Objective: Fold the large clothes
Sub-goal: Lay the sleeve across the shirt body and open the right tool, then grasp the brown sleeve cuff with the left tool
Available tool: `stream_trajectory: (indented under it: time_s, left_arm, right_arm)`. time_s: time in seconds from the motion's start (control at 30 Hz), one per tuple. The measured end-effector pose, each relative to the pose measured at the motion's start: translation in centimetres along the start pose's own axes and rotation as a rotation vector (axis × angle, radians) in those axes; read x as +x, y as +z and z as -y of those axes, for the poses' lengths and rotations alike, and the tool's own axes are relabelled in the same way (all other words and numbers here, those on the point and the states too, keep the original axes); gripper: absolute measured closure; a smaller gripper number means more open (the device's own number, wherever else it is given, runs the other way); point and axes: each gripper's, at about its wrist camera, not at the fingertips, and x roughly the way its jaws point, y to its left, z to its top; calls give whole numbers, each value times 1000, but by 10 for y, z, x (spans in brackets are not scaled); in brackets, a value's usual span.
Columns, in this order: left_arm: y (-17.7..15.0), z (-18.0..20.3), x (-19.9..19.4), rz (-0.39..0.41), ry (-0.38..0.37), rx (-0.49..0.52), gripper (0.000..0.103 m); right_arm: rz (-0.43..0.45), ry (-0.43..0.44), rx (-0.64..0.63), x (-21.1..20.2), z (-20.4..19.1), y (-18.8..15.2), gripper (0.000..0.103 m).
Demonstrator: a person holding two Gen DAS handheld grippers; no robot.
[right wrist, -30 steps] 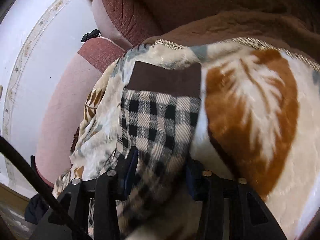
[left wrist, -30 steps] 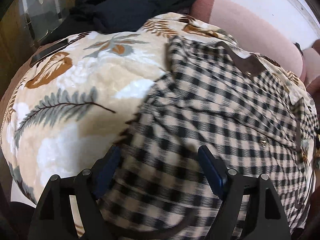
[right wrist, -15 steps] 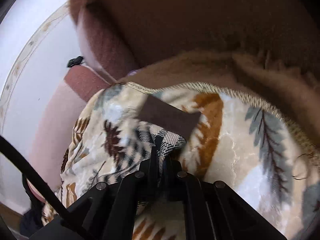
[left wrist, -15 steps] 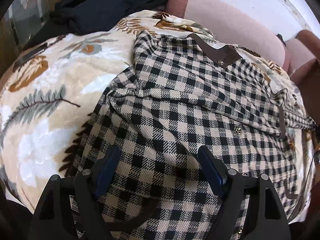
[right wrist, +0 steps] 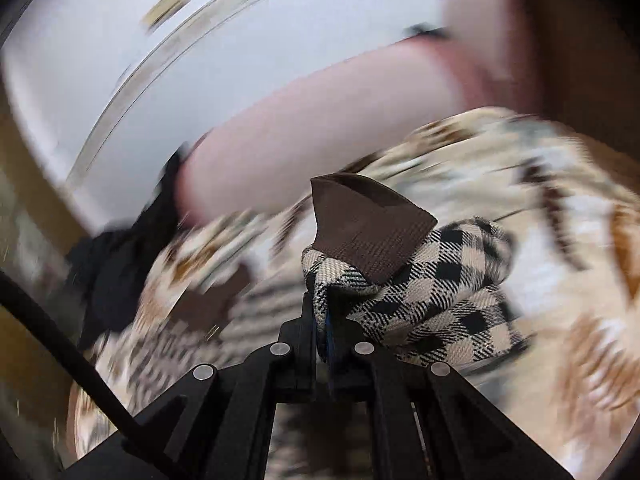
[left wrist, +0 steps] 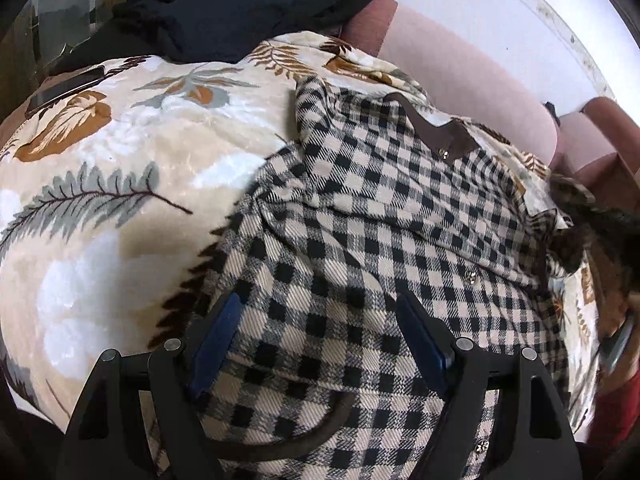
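Note:
A black-and-cream checked shirt (left wrist: 380, 208) with a brown collar (left wrist: 440, 136) lies spread on a leaf-patterned blanket (left wrist: 120, 160). My left gripper (left wrist: 318, 308) hovers open over the shirt's lower body, and its pads pinch nothing. In the right wrist view my right gripper (right wrist: 322, 312) is shut on the checked sleeve (right wrist: 424, 292) just below its brown cuff (right wrist: 360, 224). The sleeve is lifted off the blanket and bunched beside the fingers. Everything behind it is streaked with motion blur. At the right edge of the left wrist view the raised sleeve (left wrist: 572, 216) shows as a dark blur.
A heap of dark clothes (left wrist: 224, 12) sits at the far end of the blanket, with a phone (left wrist: 68, 88) to its left. The pink sofa back (left wrist: 460, 68) and a white wall run behind. A person's red sleeve (left wrist: 616, 412) shows at the lower right.
My right gripper closed on the sleeve below the cuff, lifted it and swung it fast across toward the shirt's body while rolling. The left gripper stayed open over the shirt.

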Motion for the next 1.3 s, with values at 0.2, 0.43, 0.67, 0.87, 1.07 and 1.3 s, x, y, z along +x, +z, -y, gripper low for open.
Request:
stream_trajectory:
  time_s: [0.2,0.43,0.67,0.87,1.07,1.3]
  left_arm:
    - [17,-5,4,-1,-51,-21,23]
    - [39,29,15,4,-112,39,23]
    - [64,97,67,-78,-212,91,23]
    - [81,139,109,-139,-326,63,23]
    - [88,159,140,-220,-207,137,97]
    - [131,94,67,25,-145,93,97]
  right_arm:
    - [-307,152,-136,75,-78,-81,89]
    - [-413,182,-184,55,-82,-110,60]
    - [-227,96,26,20,-13,-72,58]
    - [-146,79,136,0,36,-50,58]
    - [-93,44,197,-12,67,-28,58]
    - [-62,94,164,-4,48,-18,58]
